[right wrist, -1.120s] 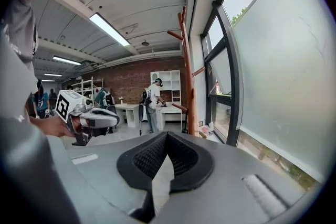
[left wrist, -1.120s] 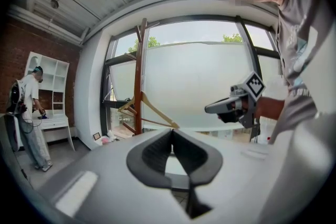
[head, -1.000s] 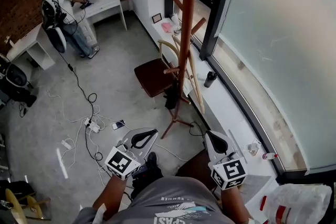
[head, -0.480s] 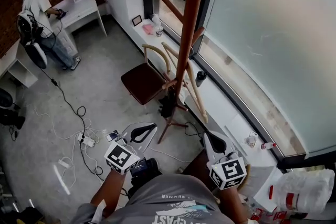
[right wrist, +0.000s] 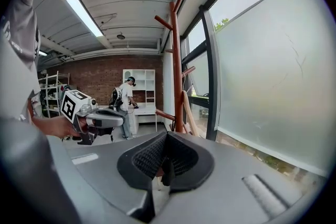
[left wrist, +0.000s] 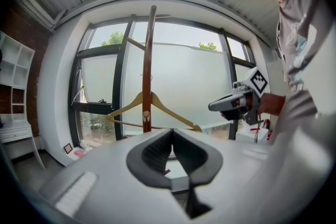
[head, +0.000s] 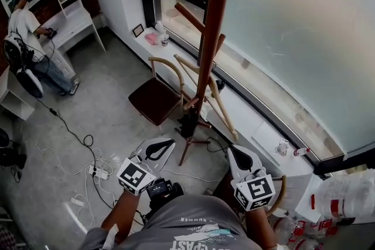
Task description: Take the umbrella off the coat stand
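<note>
Nearer now, the coat stand (head: 210,38); left claw (head: 167,144) and right claw (head: 234,152), both clenched empty, held forward to approach the umbrella (head: 188,122) (apparently the dark bundle hung low).

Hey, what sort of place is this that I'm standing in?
Likely a studio or office used as a work space: a brick wall, a white shelf desk, a power strip on the bare floor, and a coat stand by frosted windows.
</note>
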### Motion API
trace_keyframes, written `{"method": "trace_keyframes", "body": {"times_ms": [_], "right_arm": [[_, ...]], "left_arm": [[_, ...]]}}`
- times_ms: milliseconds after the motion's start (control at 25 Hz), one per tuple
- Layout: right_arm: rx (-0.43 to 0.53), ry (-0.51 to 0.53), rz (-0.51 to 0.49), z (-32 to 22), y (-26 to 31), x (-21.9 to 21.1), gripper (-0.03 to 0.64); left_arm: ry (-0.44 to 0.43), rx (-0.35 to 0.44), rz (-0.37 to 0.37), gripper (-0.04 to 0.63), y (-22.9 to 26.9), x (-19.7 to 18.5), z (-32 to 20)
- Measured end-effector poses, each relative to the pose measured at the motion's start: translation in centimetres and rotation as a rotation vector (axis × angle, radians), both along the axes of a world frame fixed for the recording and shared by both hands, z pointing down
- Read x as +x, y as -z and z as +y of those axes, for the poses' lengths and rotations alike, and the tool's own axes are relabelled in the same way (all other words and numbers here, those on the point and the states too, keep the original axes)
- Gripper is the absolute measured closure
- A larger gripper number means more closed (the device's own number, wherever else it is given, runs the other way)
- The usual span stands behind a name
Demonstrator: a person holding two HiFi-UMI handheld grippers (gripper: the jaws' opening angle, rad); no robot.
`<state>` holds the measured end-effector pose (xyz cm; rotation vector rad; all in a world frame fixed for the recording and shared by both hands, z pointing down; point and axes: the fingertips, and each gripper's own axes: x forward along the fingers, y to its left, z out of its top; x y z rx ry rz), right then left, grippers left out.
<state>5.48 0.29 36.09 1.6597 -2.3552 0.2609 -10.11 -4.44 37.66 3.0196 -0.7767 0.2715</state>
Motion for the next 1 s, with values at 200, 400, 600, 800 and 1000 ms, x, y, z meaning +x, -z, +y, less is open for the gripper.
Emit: {"method": "trace_keyframes", "body": {"times_ms": [200, 400, 600, 800, 1000], "right_arm": [[-0.025, 0.005, 0.011, -0.5, -0.8, -0.4, 0.615], [-0.043, 0.032, 0.002, -1.6, -1.4, 0.2, 0.615], [-0.025, 0.087, 0.002, -2.7, -0.6, 0.4, 0.615], [-0.049, 0.107, -0.001, -2.7, -1.7, 2.1, 0.615], [-0.075, 0.122, -0.006, -2.7, -2.7, 3.2, 0.615]], "left_arm": [[0.007, -0.024, -0.016, 0.592, -1.5, -0.5, -1.4], [0.032, -0.054, -0.013, 0.592, -2.3, 0.4, -1.6], [0.074, -0.065, -0.022, 0.592, -2.4, 0.9, -1.7], [0.103, -0.087, -0.031, 0.592, -3.6, 2.3, -1.6], [0.133, -0.115, -0.045, 0.592, -5.1, 2.9, -2.0]]}}
